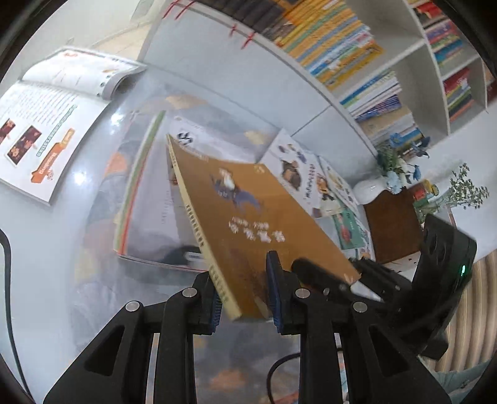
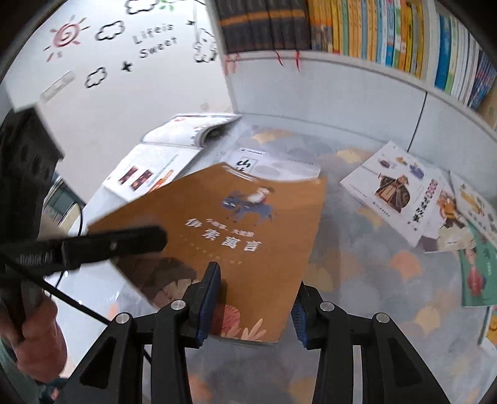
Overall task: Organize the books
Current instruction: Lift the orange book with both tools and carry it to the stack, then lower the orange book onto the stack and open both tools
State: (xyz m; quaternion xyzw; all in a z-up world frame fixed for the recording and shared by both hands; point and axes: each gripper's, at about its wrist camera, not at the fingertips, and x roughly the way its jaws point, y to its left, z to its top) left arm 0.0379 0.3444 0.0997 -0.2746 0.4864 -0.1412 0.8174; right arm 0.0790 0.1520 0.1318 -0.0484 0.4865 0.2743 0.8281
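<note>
An orange-brown book [image 1: 248,217] is held tilted above the table. My left gripper [image 1: 245,298] is shut on its near corner by the spine. In the right wrist view the same book [image 2: 242,236] lies between the fingers of my right gripper [image 2: 253,304], whose jaws stand wide apart around its lower edge without pinching it. The left gripper's finger [image 2: 118,245] shows clamped on the book's left corner. A white book [image 1: 158,199] lies flat under it.
An open book [image 2: 174,146] lies at the back left of the table. Several picture books [image 2: 400,199] are spread at the right. A filled bookshelf [image 2: 357,28] runs along the back. A vase of blue flowers [image 1: 388,174] and a brown box [image 1: 394,223] stand at the right.
</note>
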